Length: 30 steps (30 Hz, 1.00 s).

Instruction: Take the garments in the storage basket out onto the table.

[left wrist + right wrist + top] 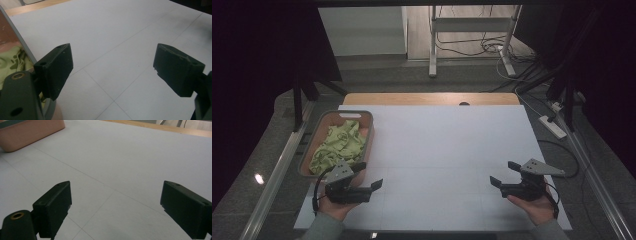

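A tan basket (368, 131) with a grey rim stands at the table's left side and holds a crumpled green cloth (338, 146). My left gripper (368, 175) sits just in front of the basket's near corner, jaws open and empty, over the white sheet. In the left gripper view the gripper (113, 68) spans bare sheet, with the basket's rim (18, 41) and green cloth (11, 61) at the left edge. My right gripper (504, 173) hovers open at the front right, pointing left. In the right gripper view the gripper (115, 205) is empty and the basket (30, 130) lies far off.
A white sheet (437, 150) covers the wooden table (427, 98). Beyond the far edge stand a metal frame (472, 30), floor cables and a power strip (552, 126). Rails run along both sides of the table.
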Each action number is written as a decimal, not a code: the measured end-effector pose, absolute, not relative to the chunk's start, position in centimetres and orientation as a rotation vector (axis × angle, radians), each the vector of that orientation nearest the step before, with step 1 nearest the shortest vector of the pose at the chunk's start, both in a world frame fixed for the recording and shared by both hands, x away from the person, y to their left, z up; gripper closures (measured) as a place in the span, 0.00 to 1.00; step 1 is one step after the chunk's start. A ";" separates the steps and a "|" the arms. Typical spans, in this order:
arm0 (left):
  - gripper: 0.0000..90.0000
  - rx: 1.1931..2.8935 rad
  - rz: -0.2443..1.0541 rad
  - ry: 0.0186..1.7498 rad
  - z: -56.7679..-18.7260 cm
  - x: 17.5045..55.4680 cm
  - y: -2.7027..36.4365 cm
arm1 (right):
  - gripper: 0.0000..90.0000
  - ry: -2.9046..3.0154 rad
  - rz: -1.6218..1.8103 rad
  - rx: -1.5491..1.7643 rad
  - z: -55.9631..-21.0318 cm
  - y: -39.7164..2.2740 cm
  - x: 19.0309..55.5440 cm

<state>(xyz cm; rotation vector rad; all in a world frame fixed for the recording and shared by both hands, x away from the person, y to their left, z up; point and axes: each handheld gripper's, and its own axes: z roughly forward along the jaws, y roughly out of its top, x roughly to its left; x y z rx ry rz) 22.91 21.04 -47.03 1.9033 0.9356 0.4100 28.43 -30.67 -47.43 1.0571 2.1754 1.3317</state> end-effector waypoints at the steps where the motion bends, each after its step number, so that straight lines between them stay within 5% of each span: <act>1: 0.18 1.907 0.417 0.936 -46.8 22.9 21.0 | 0.12 2.177 1.332 1.056 -47.4 -30.6 28.4; 30: 0.18 1.918 0.396 0.998 -43.4 25.9 22.1 | 0.12 2.186 1.290 1.078 -47.9 -30.8 28.4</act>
